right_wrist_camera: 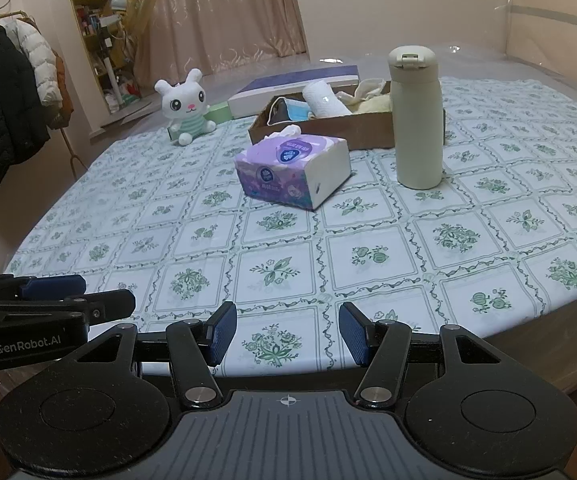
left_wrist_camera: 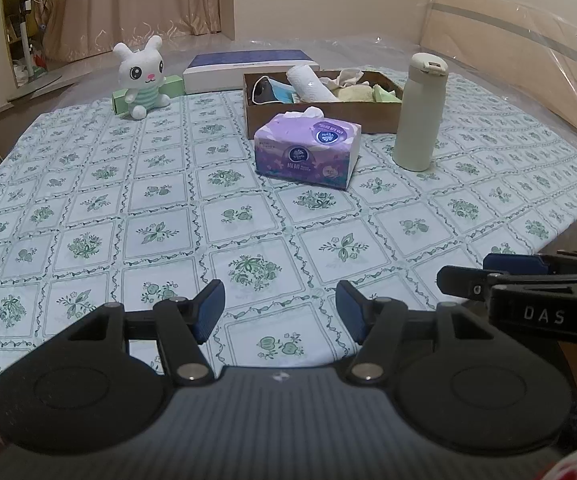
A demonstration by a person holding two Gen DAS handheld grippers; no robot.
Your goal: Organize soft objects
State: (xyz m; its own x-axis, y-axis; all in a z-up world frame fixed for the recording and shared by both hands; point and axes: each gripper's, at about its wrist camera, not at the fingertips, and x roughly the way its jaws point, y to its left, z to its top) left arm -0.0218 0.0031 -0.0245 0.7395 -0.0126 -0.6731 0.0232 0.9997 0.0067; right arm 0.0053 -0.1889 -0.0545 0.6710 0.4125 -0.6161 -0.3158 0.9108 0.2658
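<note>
Both my grippers, left (left_wrist_camera: 280, 310) and right (right_wrist_camera: 284, 334), hover at the near edge of the green-patterned table (left_wrist_camera: 88, 216), jaws spread, pinching nothing. Purple soft tissue pack (left_wrist_camera: 307, 151) lies mid-table, just before the brown cardboard box (left_wrist_camera: 320, 114) of cloths. White plush rabbit (left_wrist_camera: 141, 76) sits far left, well apart.
</note>
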